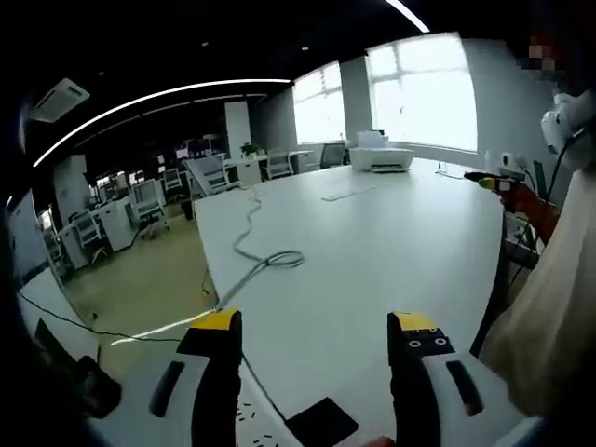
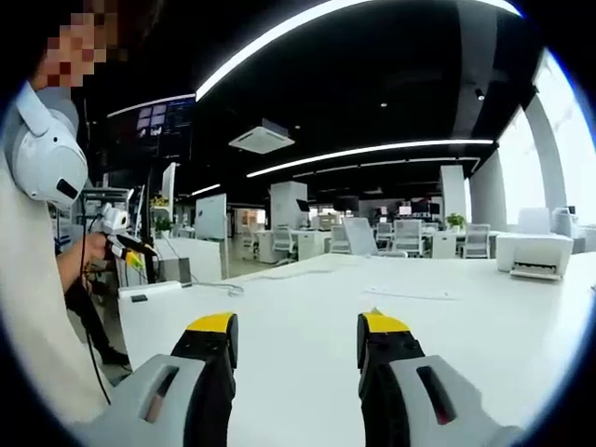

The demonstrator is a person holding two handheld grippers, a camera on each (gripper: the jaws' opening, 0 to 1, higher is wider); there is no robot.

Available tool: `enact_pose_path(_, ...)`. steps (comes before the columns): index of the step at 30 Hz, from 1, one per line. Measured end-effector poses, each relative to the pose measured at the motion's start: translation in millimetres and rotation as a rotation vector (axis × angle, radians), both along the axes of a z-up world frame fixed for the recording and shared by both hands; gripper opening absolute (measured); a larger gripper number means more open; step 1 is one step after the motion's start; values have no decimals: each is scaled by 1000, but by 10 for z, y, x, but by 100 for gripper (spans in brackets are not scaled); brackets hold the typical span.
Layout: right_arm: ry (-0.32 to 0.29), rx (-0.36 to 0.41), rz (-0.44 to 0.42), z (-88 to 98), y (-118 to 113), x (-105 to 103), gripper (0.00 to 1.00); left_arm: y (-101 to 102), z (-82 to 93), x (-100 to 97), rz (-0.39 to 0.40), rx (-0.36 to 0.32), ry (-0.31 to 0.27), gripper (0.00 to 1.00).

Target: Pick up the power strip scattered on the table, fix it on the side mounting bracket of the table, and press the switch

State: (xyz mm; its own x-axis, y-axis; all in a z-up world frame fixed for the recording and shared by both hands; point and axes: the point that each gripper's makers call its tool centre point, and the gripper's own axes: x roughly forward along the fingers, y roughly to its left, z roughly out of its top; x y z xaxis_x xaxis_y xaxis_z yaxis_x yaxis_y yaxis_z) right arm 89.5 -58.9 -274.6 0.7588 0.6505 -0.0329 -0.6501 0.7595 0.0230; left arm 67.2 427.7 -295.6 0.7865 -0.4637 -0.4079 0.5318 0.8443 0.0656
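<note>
A large white table point(image 1: 391, 233) fills an open office; a grey cable point(image 1: 256, 256) loops across it toward the power strip point(image 1: 251, 430), lying at your left gripper point(image 1: 317, 335). Both your grippers' jaws stand apart, empty, the right gripper point(image 2: 296, 340) over bare tabletop. Lifting the strip could drag or snag that trailing cable.

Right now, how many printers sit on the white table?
1: a white printer at the table's far end near the windows, also visible at the right in the right gripper view. Others may be hidden.
</note>
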Motion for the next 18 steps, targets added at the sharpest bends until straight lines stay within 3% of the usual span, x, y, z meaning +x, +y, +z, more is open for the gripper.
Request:
enact_pose_path(10,7,-4,19,-25,95,5,47,309,37,-117,45,28,64,65)
enact_pose_path(16,16,-5,29,-69,148,21,47,383,57,-210,8,47,88,64)
enact_pose_path(17,17,-6,32,-78,160,23,47,392,76,-216,0,39,83,64)
enact_pose_path(18,19,-5,34,-87,167,26,47,362,136,-207,-6,-25,69,62)
